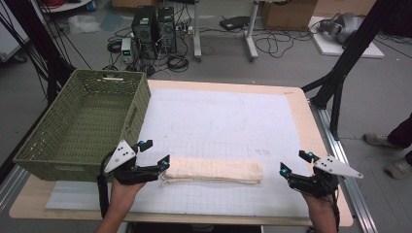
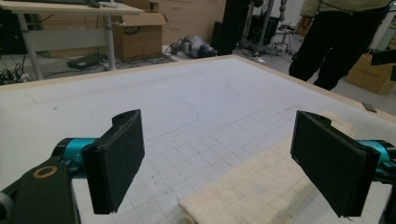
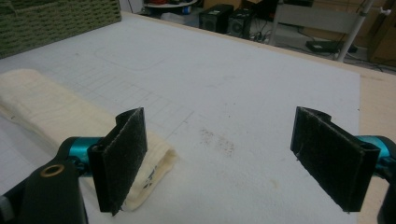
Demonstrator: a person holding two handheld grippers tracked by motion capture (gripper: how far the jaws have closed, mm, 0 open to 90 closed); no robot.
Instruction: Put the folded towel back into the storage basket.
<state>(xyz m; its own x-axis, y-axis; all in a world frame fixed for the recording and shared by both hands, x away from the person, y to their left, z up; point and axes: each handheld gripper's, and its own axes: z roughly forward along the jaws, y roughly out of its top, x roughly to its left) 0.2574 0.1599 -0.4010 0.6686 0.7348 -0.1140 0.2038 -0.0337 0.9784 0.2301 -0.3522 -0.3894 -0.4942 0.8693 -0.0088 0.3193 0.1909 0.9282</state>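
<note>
The left gripper (image 1: pixel 154 154) hangs low over the near left part of the surface (image 1: pixel 228 116), its jaws spread wide with nothing pressed between them; in the left gripper view the left gripper (image 2: pixel 236 172) shows the end of the folded cream towel (image 2: pixel 252 191) lying on the mat just ahead of and below the gap between its jaws. From the high view that folded cream towel (image 1: pixel 214 171) starts right at the left gripper's lower jaw tip and stretches away from it as a long flat strip toward the right gripper (image 1: pixel 295 163). The right gripper also stands open and empty, a short way off the strip's far end; in the right gripper view the right gripper (image 3: pixel 219 163) has that end of the towel (image 3: pixel 51 116) partly behind its left jaw and running off to its left. Just beyond and to the outside of the left gripper sits a green woven basket (image 1: pixel 82 121), resting on the surface's left edge.
</note>
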